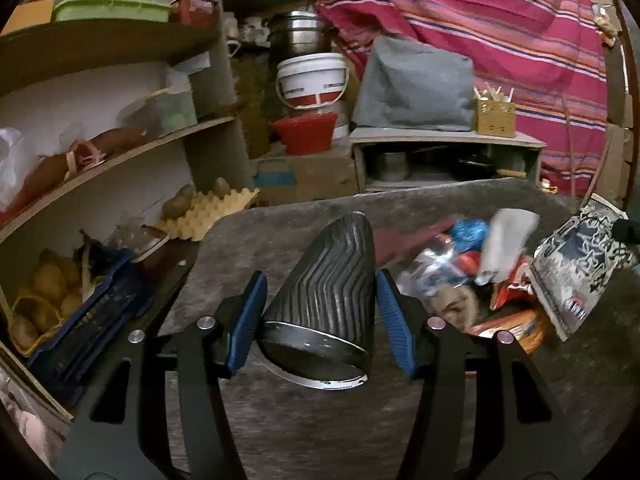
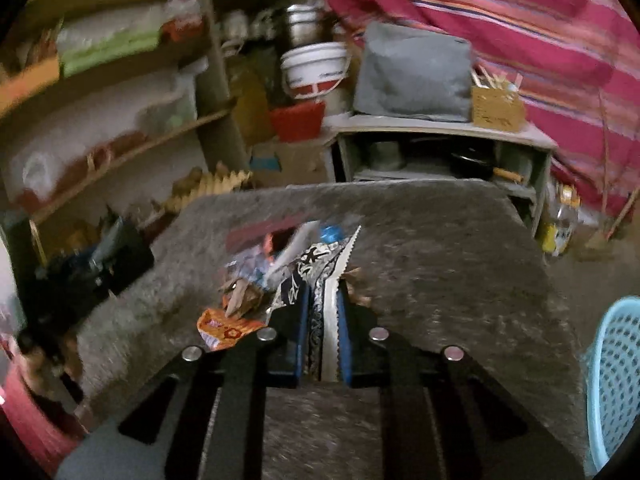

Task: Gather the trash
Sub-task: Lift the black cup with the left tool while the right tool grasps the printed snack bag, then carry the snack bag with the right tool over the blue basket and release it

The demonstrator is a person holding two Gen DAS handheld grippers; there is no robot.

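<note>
A black paper cup with wavy ribs lies on its side on the grey table, its open rim toward the camera. My left gripper is open, with its blue pads on either side of the cup, not pressing it. A pile of wrappers lies to the right. My right gripper is shut on a black-and-white patterned wrapper, also in the left wrist view, held above the table beside the pile. An orange wrapper lies near it.
Wooden shelves with potatoes, an egg tray and a blue crate stand left. A low cabinet and buckets stand behind the table. A light blue basket is at the right edge. A striped cloth hangs behind.
</note>
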